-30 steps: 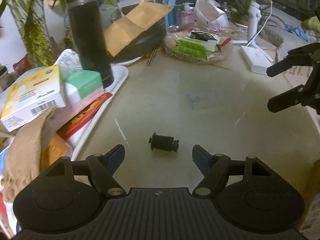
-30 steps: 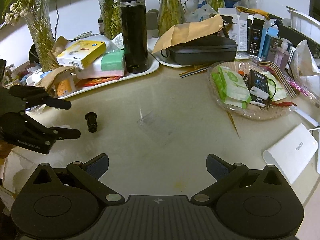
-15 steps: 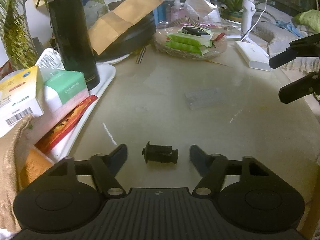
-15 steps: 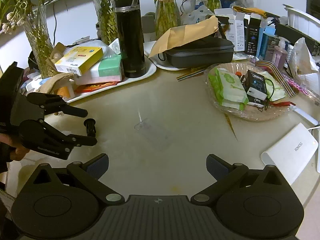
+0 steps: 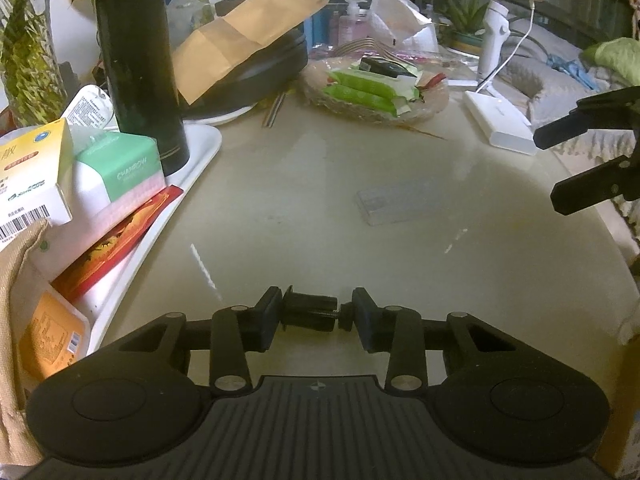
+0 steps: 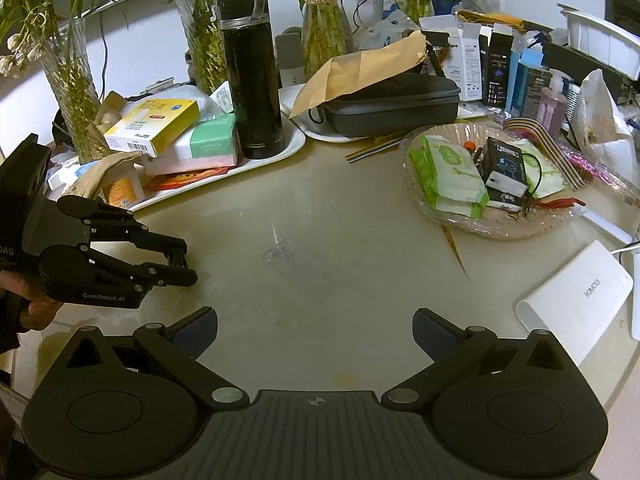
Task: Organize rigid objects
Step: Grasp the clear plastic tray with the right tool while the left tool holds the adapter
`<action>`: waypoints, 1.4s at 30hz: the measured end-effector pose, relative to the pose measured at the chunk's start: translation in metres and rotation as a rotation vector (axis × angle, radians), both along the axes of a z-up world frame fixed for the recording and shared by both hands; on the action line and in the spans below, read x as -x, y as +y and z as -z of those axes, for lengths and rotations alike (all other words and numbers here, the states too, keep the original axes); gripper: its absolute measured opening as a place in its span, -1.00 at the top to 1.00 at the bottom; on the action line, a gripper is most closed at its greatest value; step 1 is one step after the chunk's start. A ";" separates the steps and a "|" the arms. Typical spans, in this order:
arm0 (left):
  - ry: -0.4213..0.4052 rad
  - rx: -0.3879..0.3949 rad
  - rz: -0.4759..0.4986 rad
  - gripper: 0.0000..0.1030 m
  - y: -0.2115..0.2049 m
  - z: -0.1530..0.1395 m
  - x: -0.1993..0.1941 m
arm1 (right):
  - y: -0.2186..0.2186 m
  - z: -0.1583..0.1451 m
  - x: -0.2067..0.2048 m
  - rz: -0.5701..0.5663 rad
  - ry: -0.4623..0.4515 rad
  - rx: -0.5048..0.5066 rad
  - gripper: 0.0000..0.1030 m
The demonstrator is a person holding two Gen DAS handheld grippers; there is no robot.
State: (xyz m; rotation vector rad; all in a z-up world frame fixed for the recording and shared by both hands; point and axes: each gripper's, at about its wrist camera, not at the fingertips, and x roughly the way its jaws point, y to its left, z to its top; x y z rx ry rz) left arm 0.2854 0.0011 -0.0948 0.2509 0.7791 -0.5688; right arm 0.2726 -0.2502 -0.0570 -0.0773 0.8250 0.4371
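Black adapter part (image 5: pixel 310 314) lies sideways on the near tabletop (image 5: pixel 360 240), between the left tool (image 5: pixel 314 316) fingers, whose jaws have just been closing; both pads touch its ends. Right tool (image 6: pixel 314 330) hangs fully open, nothing between its fingers.

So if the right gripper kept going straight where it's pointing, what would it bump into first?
Probably the bare table, as the right gripper tilts downward. Next in line lies the clear plastic case; depth is hard to judge.

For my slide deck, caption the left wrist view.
Left hand-held gripper, its jaws just closing, clamps a small black plastic part on the cluttered table.
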 end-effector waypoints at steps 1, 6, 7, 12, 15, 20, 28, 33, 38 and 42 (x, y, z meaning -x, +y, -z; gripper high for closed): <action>0.003 0.003 -0.003 0.26 0.000 0.000 0.000 | 0.000 0.000 0.000 0.000 0.001 0.000 -1.00; 0.006 0.015 -0.021 0.26 0.001 0.000 -0.001 | 0.000 0.000 -0.001 0.001 0.002 0.000 -1.00; 0.009 0.017 -0.025 0.26 0.001 0.000 -0.001 | 0.000 0.000 -0.001 0.001 0.001 0.001 -1.00; 0.021 0.032 -0.040 0.26 0.001 -0.003 0.000 | 0.002 0.002 -0.002 0.002 0.003 0.005 -1.00; 0.015 0.044 -0.049 0.26 0.001 -0.007 0.002 | 0.006 0.005 -0.005 0.006 0.009 0.011 -1.00; 0.002 0.060 -0.062 0.26 0.001 -0.017 0.006 | 0.013 0.012 -0.015 0.008 0.024 0.014 -1.00; -0.013 0.035 -0.110 0.26 0.002 -0.027 0.012 | 0.029 0.024 -0.030 0.005 0.038 0.033 -1.00; -0.012 0.037 -0.119 0.26 0.005 -0.030 0.014 | 0.039 0.034 -0.042 0.001 0.053 0.043 -1.00; -0.005 0.051 -0.126 0.26 0.011 -0.033 0.015 | 0.046 0.043 -0.055 0.010 0.063 0.044 -1.00; -0.002 0.054 -0.121 0.26 0.013 -0.034 0.016 | 0.051 0.052 -0.066 0.021 0.061 0.070 -1.00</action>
